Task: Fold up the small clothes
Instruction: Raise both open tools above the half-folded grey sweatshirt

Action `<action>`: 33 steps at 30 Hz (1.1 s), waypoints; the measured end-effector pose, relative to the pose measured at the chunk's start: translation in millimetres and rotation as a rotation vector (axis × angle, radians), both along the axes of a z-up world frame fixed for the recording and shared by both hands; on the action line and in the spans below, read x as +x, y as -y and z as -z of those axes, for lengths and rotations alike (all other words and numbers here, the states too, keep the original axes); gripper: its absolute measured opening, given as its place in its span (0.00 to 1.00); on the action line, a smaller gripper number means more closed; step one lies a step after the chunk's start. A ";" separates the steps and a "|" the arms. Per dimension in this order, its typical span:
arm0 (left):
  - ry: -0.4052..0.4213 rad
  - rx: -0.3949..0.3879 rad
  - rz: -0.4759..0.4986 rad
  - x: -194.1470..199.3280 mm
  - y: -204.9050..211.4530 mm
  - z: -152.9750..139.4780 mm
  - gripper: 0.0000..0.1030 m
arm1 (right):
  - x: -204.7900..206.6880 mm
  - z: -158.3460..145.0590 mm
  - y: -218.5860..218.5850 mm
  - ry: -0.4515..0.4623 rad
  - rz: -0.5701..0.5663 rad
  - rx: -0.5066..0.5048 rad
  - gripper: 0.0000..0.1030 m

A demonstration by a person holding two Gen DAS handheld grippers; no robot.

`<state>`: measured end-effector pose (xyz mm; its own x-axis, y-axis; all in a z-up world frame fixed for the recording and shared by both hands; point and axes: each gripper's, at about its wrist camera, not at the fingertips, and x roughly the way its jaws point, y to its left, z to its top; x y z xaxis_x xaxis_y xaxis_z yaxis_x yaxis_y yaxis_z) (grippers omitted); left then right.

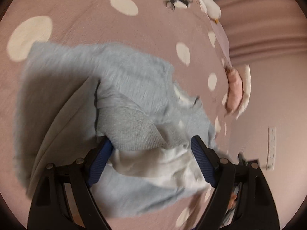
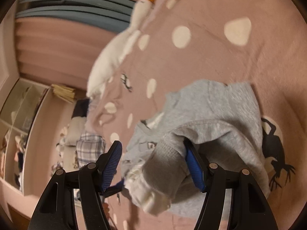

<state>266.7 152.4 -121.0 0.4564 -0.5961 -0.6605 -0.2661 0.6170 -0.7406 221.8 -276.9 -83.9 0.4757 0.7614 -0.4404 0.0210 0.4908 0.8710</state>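
A small light grey garment (image 1: 122,80) with a ribbed grey cuff (image 1: 132,130) lies on a pink bedspread (image 1: 99,26) with white dots. My left gripper (image 1: 151,151) is open, its blue pads either side of the cuff and a white inner fold (image 1: 165,164). In the right wrist view the same garment (image 2: 220,111) lies bunched, its ribbed cuff (image 2: 168,164) between the fingers of my right gripper (image 2: 153,155). The right jaws stand wide apart, and the right pad (image 2: 193,166) touches the cloth.
A white plush goose (image 2: 115,49) lies at the bed's edge; it also shows in the left wrist view (image 1: 211,5). A pink plush toy (image 1: 235,90) is beside it. A black deer print (image 2: 274,153) marks the spread. A plaid cloth (image 2: 90,149) and shelves (image 2: 17,126) are off the bed.
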 end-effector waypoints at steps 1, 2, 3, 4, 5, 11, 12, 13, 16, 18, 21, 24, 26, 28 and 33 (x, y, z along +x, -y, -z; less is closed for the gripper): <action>0.016 -0.063 -0.015 6.0 -2.2 -1.7 0.80 | 7.3 2.5 -0.3 -0.028 0.009 0.023 0.65; 0.036 -0.129 -0.049 10.2 -8.7 -4.6 0.80 | 12.0 3.9 1.8 -0.047 0.023 0.046 0.65; 0.055 -0.177 -0.096 13.7 -15.9 -7.6 0.80 | 18.6 6.1 7.1 -0.065 0.049 0.094 0.65; 0.088 -0.224 -0.159 16.6 -26.0 -12.2 0.80 | 21.3 6.7 10.2 -0.070 0.066 0.135 0.65; 0.124 -0.240 -0.227 18.4 -37.4 -18.8 0.80 | 27.1 11.5 18.5 -0.085 0.110 0.220 0.65; 0.156 0.014 -0.220 9.0 -49.4 -49.0 0.80 | 32.9 28.3 43.5 -0.126 0.231 0.364 0.73; 0.150 0.070 -0.204 2.0 -46.6 -51.3 0.80 | 30.3 25.7 44.1 -0.112 0.221 0.347 0.73; 0.159 0.094 -0.189 -5.1 -47.2 -53.4 0.80 | 25.8 22.8 46.9 -0.096 0.215 0.338 0.73; 0.186 0.091 -0.146 -27.2 -45.5 -54.3 0.80 | 12.4 12.2 55.0 -0.017 0.209 0.393 0.73; 0.203 0.085 -0.077 -40.2 -33.3 -54.5 0.80 | 2.5 -1.6 54.1 0.055 0.185 0.388 0.73; 0.222 0.094 0.073 -42.5 -1.6 -53.1 0.80 | 1.3 -15.7 30.5 0.082 0.086 0.263 0.73; 0.184 0.084 0.260 -36.2 43.9 -38.8 0.80 | -7.9 -22.3 -5.0 0.081 -0.046 0.048 0.73; 0.146 0.108 0.362 -25.7 77.0 -23.3 0.80 | -15.5 -18.8 -25.6 0.081 -0.101 -0.012 0.73; 0.113 0.143 0.395 -10.7 97.3 -9.1 0.79 | -21.9 -13.2 -37.0 0.075 -0.129 -0.005 0.71; 0.124 0.156 0.210 51.8 93.3 -2.2 0.79 | -24.8 -13.8 -47.8 0.089 -0.159 -0.019 0.71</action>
<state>318.5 59.2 -118.8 0.4171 -0.5817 -0.6983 -0.0337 0.7579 -0.6515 197.0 -229.1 -70.1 0.3875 0.8220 -0.4173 -0.1351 0.4984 0.8563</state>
